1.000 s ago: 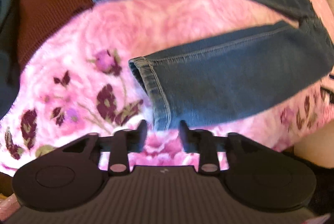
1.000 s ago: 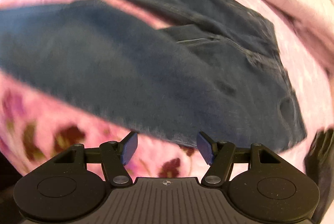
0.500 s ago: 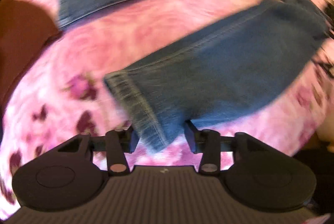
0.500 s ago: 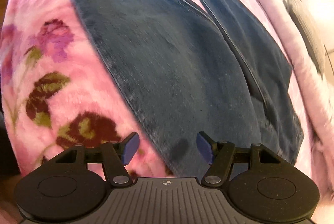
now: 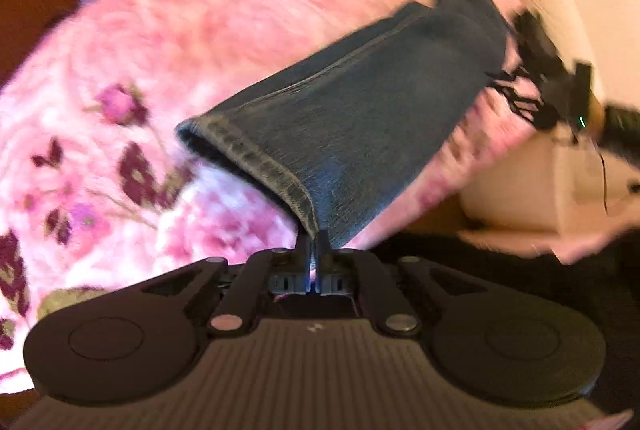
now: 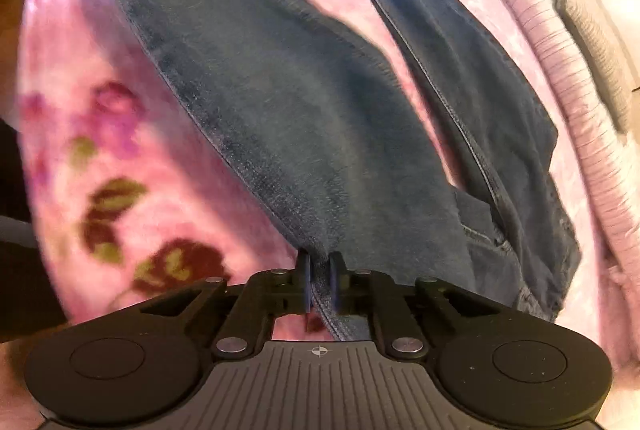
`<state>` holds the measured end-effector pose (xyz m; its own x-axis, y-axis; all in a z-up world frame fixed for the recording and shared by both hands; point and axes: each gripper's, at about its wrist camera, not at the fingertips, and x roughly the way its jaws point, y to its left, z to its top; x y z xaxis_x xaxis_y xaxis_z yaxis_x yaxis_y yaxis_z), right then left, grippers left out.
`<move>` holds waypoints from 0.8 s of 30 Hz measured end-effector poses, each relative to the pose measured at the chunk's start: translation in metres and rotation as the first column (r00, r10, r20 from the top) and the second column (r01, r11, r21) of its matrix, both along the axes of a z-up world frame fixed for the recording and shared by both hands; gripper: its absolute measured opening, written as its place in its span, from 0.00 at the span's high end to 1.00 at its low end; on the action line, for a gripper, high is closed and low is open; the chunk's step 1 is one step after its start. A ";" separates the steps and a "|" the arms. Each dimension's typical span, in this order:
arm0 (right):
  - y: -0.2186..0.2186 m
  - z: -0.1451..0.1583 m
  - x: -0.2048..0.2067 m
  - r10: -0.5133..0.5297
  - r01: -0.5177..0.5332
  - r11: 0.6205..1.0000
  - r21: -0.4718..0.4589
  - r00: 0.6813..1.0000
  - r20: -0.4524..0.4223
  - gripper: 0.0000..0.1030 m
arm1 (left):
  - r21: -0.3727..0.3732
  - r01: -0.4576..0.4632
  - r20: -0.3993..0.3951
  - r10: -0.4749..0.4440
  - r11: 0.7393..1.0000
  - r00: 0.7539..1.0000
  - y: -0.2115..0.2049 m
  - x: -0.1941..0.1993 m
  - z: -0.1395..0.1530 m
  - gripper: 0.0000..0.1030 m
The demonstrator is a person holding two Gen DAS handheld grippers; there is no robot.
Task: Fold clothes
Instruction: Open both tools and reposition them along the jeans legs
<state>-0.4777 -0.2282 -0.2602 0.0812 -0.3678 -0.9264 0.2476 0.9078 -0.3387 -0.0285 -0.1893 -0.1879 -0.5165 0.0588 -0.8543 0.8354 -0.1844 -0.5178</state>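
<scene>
Left tongs [image 5: 315,242], low centre of frame, pinched tight on the hem corner of the jeans [image 5: 360,109]. Right tongs [image 6: 320,266] clamped on the side seam of the same jeans [image 6: 280,101]. Legs running toward upper right across the pink floral blanket [image 5: 200,41]. Bare blanket at left; bed edge at right.

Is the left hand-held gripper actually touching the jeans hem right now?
Touching. The left wrist view shows the left hand-held gripper shut on the corner of the jeans hem, denim pinched between its fingertips, with no gap visible.
</scene>
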 end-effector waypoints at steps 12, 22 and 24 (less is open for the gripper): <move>0.028 -0.001 -0.005 0.053 -0.046 0.993 0.107 0.996 -0.067 0.83 | 0.203 0.228 0.211 -0.270 0.952 0.939 0.046 -0.053 -0.058 0.93; -0.052 0.052 -0.005 -0.128 0.130 0.985 -0.116 0.992 0.021 0.83 | -0.132 0.051 0.312 -0.007 0.990 0.950 -0.046 -0.022 -0.011 0.76; -0.076 0.051 -0.006 -0.141 0.141 0.972 -0.189 0.990 0.014 0.83 | -0.185 0.055 0.320 0.007 0.981 0.947 -0.068 -0.033 -0.012 0.76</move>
